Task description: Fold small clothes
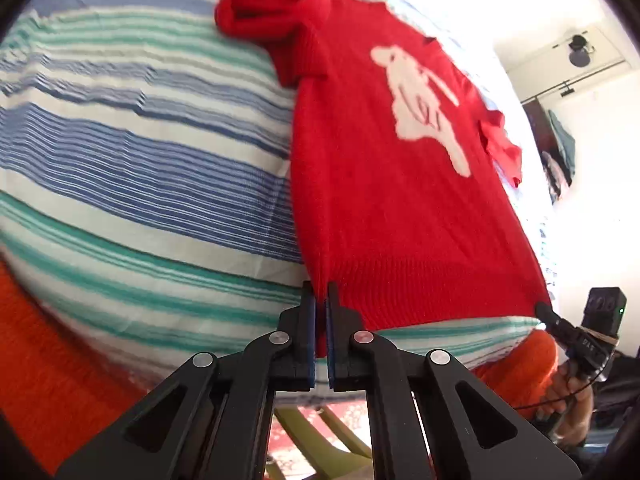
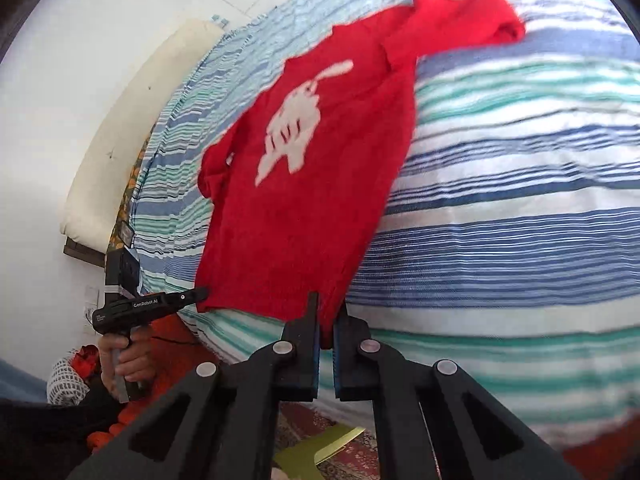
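Note:
A small red knit sweater (image 1: 380, 200) with a white figure on the chest lies spread front-up on a striped bedsheet (image 1: 140, 160). It also shows in the right wrist view (image 2: 304, 200). My left gripper (image 1: 321, 292) is shut on the sweater's hem at one bottom corner. My right gripper (image 2: 328, 312) is shut on the hem at the other bottom corner; it also shows at the far right of the left wrist view (image 1: 540, 308). The left gripper appears in the right wrist view (image 2: 202, 294) at the hem. One sleeve (image 1: 264, 12) lies bunched near the collar.
The blue, green and white striped sheet (image 2: 500, 200) covers a bed. A cream pillow (image 2: 132, 128) lies by the white wall. An orange blanket (image 1: 60, 360) hangs at the bed's near edge. A patterned rug and a yellow-green object (image 2: 320, 448) lie on the floor below.

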A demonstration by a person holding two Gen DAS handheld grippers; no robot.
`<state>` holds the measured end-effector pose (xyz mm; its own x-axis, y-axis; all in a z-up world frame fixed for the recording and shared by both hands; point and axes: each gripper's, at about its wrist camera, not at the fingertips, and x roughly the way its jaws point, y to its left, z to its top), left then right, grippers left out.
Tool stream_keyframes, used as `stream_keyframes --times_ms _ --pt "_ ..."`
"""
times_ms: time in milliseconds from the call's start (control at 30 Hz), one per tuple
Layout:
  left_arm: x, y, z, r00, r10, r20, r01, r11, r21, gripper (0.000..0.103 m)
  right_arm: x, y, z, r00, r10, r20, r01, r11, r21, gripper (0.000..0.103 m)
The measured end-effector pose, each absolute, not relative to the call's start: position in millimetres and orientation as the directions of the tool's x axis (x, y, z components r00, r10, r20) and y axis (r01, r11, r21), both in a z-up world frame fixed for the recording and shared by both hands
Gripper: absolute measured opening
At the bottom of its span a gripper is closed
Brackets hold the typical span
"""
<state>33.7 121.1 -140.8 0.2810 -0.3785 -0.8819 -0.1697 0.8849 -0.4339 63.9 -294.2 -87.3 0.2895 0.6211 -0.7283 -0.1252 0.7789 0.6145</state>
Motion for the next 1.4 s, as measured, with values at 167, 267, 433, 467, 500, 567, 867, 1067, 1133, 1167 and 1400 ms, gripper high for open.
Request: stream_keyframes --times_ms 167,267,433,467,500,567,867,1067,1133,1167,1400 --pt "37 112 -158 0.192 -0.222 -0.956 -0.172 0.951 -0.256 0.002 61 -301 -101 0.229 0.534 -0.814 -0.067 0.843 0.534 0.004" --pt "33 115 -153 0.199 -0.197 -0.960 -0.155 0.961 -0.229 0.002 64 -300 -118 0.181 0.505 -0.844 -0.021 0.860 0.510 0.004" --pt "35 124 -159 0.190 -0.159 -0.969 -0.189 0.962 -0.195 0.002 66 -289 -113 0.174 0.469 -0.866 -0.069 0.883 0.464 0.004" --pt "37 121 -166 0.169 -0.143 -0.975 -0.192 0.966 -0.175 0.001 67 -288 -117 0.162 0.460 -0.873 -0.067 0.888 0.455 0.004" --pt "40 119 -171 0.152 -0.132 -0.980 -0.186 0.970 -0.160 0.001 66 -289 -122 0.153 0.454 -0.878 -0.060 0.891 0.450 0.004" --pt "46 112 -178 0.133 -0.100 -0.986 -0.163 0.979 -0.121 0.001 65 -292 -129 0.133 0.444 -0.886 -0.046 0.896 0.442 0.004" --pt "53 84 -183 0.140 0.041 -0.989 -0.076 0.997 0.030 0.004 69 -290 -142 0.121 0.422 -0.898 -0.033 0.906 0.422 0.004" --pt "61 64 -182 0.157 0.106 -0.982 -0.052 0.994 0.099 0.018 68 -281 -135 0.131 0.381 -0.915 -0.067 0.924 0.375 0.004" --pt "61 62 -178 0.160 0.149 -0.976 -0.050 0.988 0.143 0.042 67 -278 -132 0.132 0.372 -0.919 -0.083 0.928 0.364 0.008" --pt "61 61 -176 0.157 0.173 -0.972 -0.052 0.985 0.167 0.072 66 -277 -130 0.133 0.364 -0.922 -0.090 0.931 0.355 0.009" --pt "62 72 -168 0.081 0.131 -0.988 -0.110 0.986 0.122 0.095 58 -283 -121 0.117 0.327 -0.938 -0.078 0.944 0.319 0.015"
